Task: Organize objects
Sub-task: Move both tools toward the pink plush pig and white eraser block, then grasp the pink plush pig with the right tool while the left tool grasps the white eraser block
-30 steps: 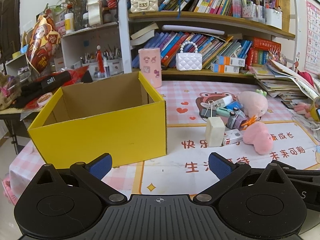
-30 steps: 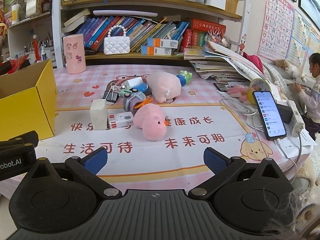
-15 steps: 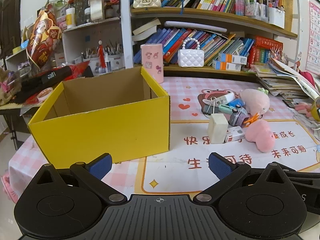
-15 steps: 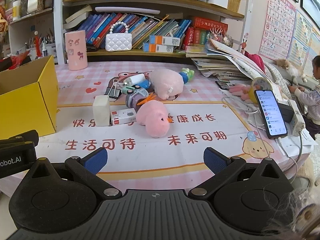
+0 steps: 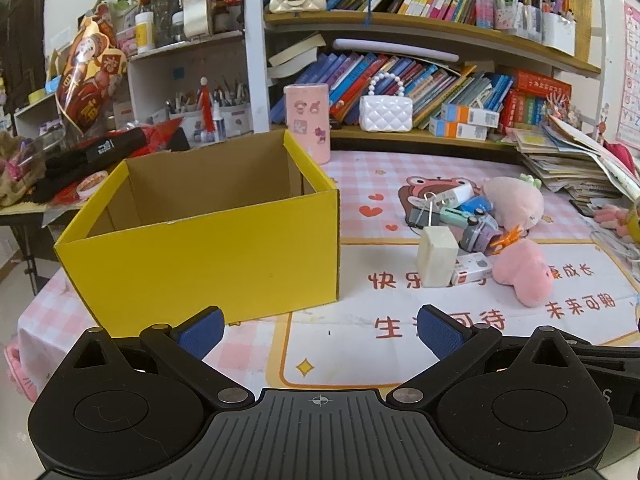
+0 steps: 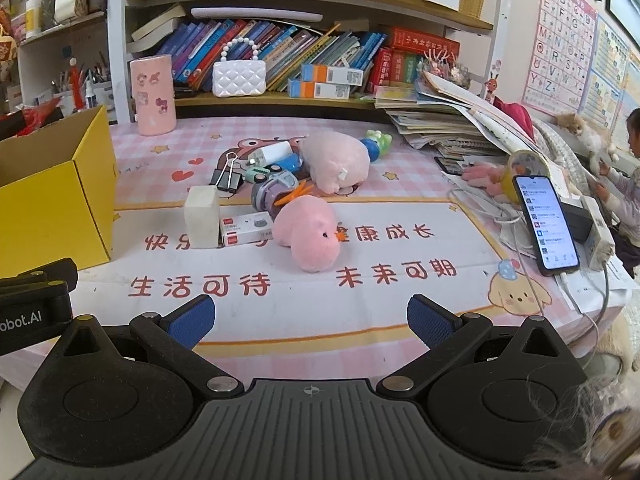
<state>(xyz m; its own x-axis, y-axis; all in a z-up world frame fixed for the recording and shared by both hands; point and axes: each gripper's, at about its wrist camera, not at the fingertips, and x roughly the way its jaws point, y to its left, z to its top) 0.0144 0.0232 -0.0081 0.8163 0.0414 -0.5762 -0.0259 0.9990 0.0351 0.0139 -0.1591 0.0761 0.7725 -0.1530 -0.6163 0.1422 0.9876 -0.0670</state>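
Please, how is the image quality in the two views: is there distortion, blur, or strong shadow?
Left wrist view: fisheye bending curves the shelves, the yellow box is sharp, and the corners go dark. Right wrist view: the same curving, light is even and soft with weak shadows, the phone screen is bright but readable only as blur, and fuzzy hair intrudes at the lower right.

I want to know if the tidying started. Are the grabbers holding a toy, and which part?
Nothing is held. The left gripper and right gripper both have open, empty jaws.
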